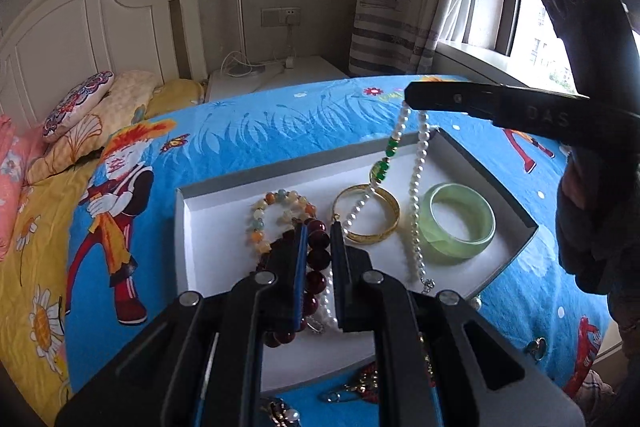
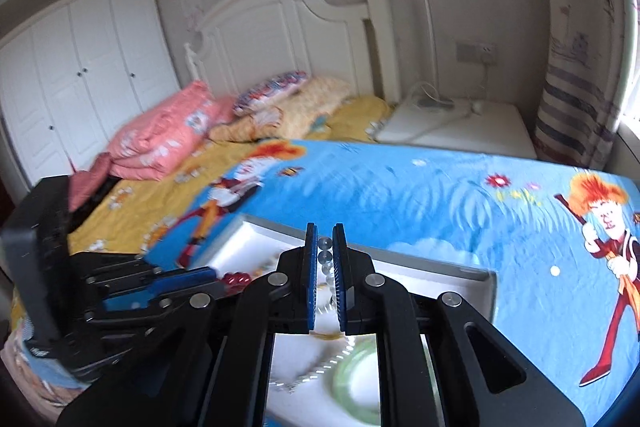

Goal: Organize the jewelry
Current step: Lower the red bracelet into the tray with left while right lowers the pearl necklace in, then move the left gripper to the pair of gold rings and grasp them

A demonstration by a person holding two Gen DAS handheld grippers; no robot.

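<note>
Pearl necklace (image 1: 416,187) hangs from my right hand-held gripper (image 2: 324,259), clenched on its beads, trailing into the white tray (image 1: 192,227) on the bed. My left hand-held gripper (image 1: 319,239) grasps the dark red bead bracelet (image 1: 318,259) at the tray's near side.

Right gripper (image 2: 324,259) at lower centre, jaws clamped on a pearl strand (image 2: 325,254) hanging over the white tray (image 2: 460,273). Left gripper (image 2: 176,287) at lower left. Green bangle (image 2: 360,383) below, blurred.
</note>
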